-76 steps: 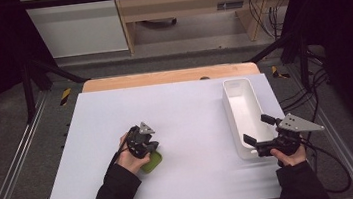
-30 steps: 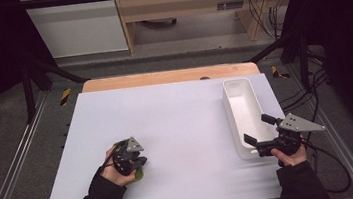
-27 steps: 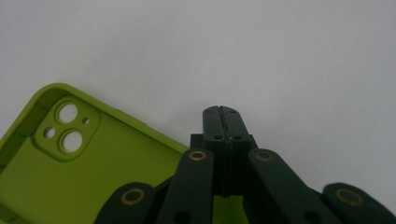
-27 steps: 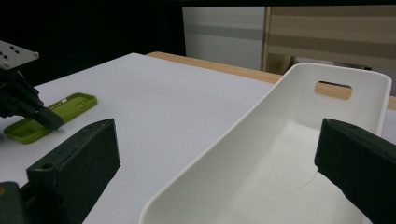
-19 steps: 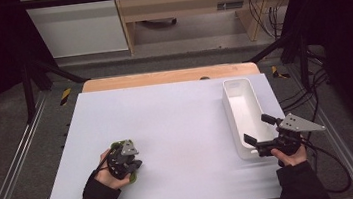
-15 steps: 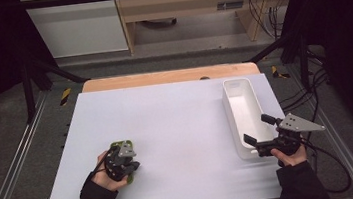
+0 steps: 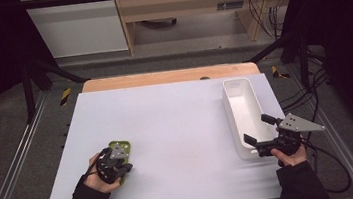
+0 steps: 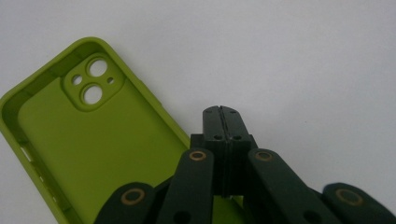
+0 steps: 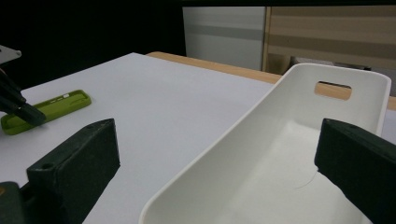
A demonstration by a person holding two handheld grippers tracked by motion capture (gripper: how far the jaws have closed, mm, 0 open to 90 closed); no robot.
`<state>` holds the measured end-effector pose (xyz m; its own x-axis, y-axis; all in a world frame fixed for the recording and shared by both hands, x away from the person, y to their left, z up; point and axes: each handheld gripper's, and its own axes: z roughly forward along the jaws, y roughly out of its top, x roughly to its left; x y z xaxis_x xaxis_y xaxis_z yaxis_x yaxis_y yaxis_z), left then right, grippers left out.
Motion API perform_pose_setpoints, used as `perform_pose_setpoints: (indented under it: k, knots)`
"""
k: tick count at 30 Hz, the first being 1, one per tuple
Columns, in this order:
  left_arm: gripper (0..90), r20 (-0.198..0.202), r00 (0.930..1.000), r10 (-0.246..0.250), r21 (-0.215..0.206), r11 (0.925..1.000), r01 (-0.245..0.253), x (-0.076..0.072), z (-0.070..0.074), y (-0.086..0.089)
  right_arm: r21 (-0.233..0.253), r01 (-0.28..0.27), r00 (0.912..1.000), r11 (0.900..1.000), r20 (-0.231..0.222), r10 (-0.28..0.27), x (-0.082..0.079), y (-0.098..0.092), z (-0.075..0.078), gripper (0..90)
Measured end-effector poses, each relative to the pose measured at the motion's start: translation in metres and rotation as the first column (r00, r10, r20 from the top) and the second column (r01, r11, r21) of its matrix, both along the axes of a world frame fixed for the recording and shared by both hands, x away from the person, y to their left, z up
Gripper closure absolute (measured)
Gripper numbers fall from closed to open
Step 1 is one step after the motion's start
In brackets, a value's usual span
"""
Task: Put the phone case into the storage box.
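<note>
Looking across the white desk (image 7: 178, 129) from the high view, I see the long white bin (image 7: 244, 114) at right of centre, its long axis running away from me toward the upper edge of the frame. The green phone case (image 7: 120, 148) lies at lower left, open side up, flat on the desk and well apart from the bin.

In the left gripper view the case (image 8: 88, 140) fills the left half, camera cut-outs toward the top, its long axis running from upper left to lower right of that frame. The left gripper (image 8: 220, 112) sits just past the case's right rim, jaws pressed together with nothing between them; the tips are over bare desk, so the case lies to their left and slightly under the linkage. My left hand (image 7: 103, 174) is plainly the nearer one, forearm coming in from the bottom edge, the gripper (image 7: 119, 157) tipped down at the case's near end.

The right gripper (image 7: 256, 130) hovers at the bin's near end, jaws spread wide, one either side of the bin's wall (image 9: 224, 154) in its own view. I judge any regrasp needs the left jaws to open and shift left over the rim.
</note>
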<state>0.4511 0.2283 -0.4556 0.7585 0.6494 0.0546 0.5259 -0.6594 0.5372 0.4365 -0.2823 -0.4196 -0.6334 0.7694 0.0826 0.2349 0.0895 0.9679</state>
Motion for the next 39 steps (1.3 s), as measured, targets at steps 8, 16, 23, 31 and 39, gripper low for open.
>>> perform_pose_setpoints:
  k: [8, 16, 23, 31, 39]
  knots:
    - [90.0, -0.002, 1.0000, 0.005, -0.012, 0.9999, -0.005, -0.001, 0.000, 0.006, 0.000, -0.001, 1.0000, 1.000, 0.001, 0.001, 0.000, 0.000, 0.000, 0.4]
    - [84.9, 0.042, 0.9991, 0.007, -0.118, 0.9931, -0.002, -0.004, 0.016, 0.009, -0.001, -0.001, 1.0000, 1.000, 0.001, 0.001, 0.000, 0.000, 0.000, 0.4]
    - [73.9, 0.100, 0.9943, 0.036, -0.217, 0.9760, -0.014, -0.008, 0.033, 0.013, 0.001, -0.001, 1.0000, 1.000, 0.001, 0.001, 0.000, 0.000, 0.000, 0.4]
    - [53.2, 0.152, 0.9834, 0.100, -0.331, 0.9425, -0.044, -0.011, 0.054, 0.020, 0.000, -0.002, 1.0000, 1.000, 0.003, 0.002, 0.000, 0.000, 0.000, 0.4]
    - [33.6, 0.201, 0.9678, 0.152, -0.404, 0.9127, -0.060, -0.015, 0.069, 0.027, 0.000, -0.001, 1.0000, 1.000, 0.005, 0.001, 0.000, 0.000, 0.000, 0.4]
